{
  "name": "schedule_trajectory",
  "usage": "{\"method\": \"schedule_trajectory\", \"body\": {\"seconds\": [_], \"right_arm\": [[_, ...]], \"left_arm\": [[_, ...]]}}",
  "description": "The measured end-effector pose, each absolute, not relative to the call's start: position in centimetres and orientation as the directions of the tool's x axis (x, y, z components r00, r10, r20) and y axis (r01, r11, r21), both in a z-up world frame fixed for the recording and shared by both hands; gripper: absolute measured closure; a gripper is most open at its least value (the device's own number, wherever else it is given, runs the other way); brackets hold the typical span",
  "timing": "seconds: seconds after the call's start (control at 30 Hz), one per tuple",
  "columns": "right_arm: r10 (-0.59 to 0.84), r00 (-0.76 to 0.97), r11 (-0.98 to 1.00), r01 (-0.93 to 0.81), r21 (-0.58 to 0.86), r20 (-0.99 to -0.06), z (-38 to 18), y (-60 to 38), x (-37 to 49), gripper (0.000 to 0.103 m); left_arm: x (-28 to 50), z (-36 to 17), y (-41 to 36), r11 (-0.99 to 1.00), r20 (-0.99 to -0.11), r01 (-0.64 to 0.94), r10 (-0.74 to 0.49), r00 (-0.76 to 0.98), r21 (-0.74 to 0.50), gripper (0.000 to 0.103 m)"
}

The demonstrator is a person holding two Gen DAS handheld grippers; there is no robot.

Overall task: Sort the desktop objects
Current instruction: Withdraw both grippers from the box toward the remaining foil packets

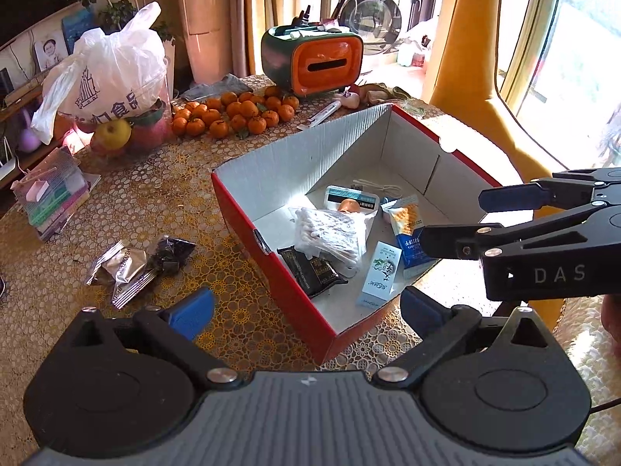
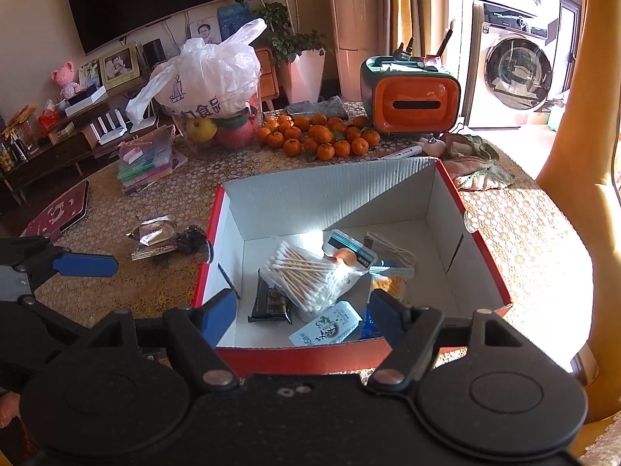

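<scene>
A red cardboard box [image 1: 248, 229] with a white inside stands open on the table. In it lie a bag of cotton swabs [image 1: 330, 233], a dark packet [image 1: 312, 272], a small white and green carton [image 1: 382, 273], a blue snack packet [image 1: 407, 229] and a white cord [image 1: 378, 186]. Left of the box, foil packets [image 1: 124, 268] and a black packet [image 1: 170, 254] rest on the tablecloth. My left gripper [image 1: 306, 310] is open over the box's near corner, holding nothing. My right gripper [image 2: 302, 310] is open and empty above the box's front wall [image 2: 302, 357]; in the left wrist view the right gripper [image 1: 452, 217] reaches in from the right.
Behind the box lie a pile of tangerines [image 1: 236, 112], a white plastic bag over a fruit bowl [image 1: 108, 77], an orange and green tissue box organiser [image 1: 314, 62] and a white pen [image 1: 322, 114]. Stacked coloured cases [image 1: 50, 194] sit at the left edge; a yellow chair back [image 1: 469, 77] stands at right.
</scene>
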State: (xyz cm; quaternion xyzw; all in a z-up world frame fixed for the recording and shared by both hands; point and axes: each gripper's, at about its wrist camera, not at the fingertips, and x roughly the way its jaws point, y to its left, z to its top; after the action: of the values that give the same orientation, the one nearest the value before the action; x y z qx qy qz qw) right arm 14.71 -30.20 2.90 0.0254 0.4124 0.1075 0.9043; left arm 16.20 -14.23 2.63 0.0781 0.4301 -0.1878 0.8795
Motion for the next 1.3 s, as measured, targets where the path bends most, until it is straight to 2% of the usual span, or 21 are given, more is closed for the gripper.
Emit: {"method": "schedule_trajectory", "body": {"seconds": [0.2,0.57,0.77,1.0,1.3], "right_arm": [[0.245,0.658,0.968,-0.204,0.145,-0.712,3.7,-28.4,13.6,0.027],[0.325,0.662,0.942,-0.291,0.168,-0.675,4.3,-23.7,12.0,0.027],[0.364,0.656,0.922,-0.355,0.154,-0.661,3.8,-20.9,12.0,0.027],[0.412,0.628,0.889,-0.436,0.14,-0.66,3.0,-18.0,13.3,0.027],[0.42,0.58,0.851,-0.519,0.081,-0.698,1.1,-15.1,16.7,0.027]], "left_arm": [[14.1,3.6,-11.3,0.93,-0.735,0.367,-0.246,0.632,0.004,0.001],[11.7,3.8,-4.6,0.953,-0.673,0.295,-0.263,0.691,-0.069,0.001],[11.7,2.7,-1.7,0.962,-0.67,0.261,-0.247,0.7,-0.082,0.001],[12.7,1.0,1.4,0.956,-0.657,0.27,-0.277,0.701,-0.115,0.001],[14.8,-1.2,3.1,0.948,-0.644,0.309,-0.28,0.712,-0.07,0.001]]}}
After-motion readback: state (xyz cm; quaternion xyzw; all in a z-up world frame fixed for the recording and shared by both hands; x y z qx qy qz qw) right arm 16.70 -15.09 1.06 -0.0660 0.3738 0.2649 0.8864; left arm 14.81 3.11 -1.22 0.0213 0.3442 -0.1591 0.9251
